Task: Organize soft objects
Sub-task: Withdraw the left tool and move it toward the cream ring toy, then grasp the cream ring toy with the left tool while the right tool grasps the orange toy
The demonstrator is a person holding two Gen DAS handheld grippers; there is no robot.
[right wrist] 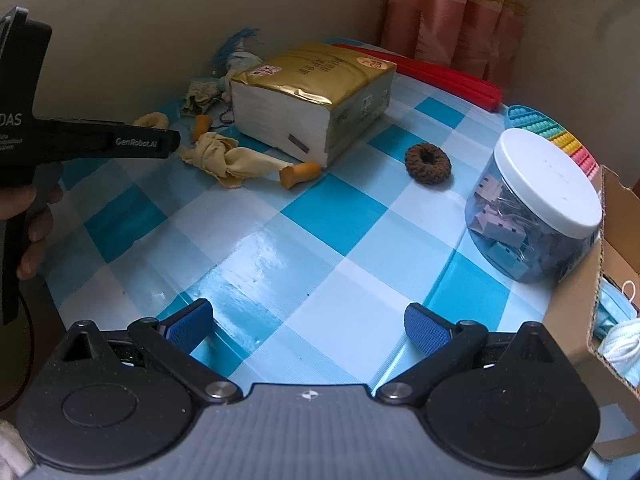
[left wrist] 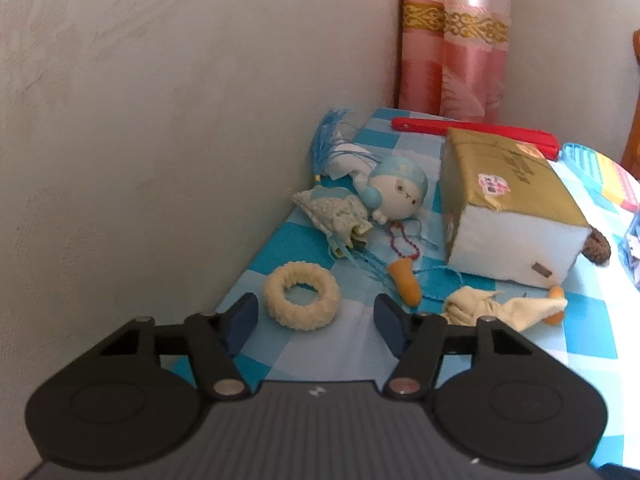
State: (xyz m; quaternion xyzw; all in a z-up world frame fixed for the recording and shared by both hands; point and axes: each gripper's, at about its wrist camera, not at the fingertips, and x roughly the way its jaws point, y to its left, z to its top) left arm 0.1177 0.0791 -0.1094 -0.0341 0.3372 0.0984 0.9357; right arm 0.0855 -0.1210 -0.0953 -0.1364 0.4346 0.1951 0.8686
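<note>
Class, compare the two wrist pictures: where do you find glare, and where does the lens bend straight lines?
Right wrist view: window glare shines on the checked tablecloth, whose squares bow outward. Left wrist view: the tissue pack looks slightly soft, and the table's right edge is washed out.

Soft daylight, entering from beyond the right gripper (right wrist: 308, 326) on its right side. Glare streak on the checked tablecloth (right wrist: 256, 248) just ahead of its fingers. Left wrist view dimmer; cloth washed out at far right. Soft shadow under tissue pack (left wrist: 508, 208). Strong fisheye curvature, dark corners. Mild overall blur.
</note>
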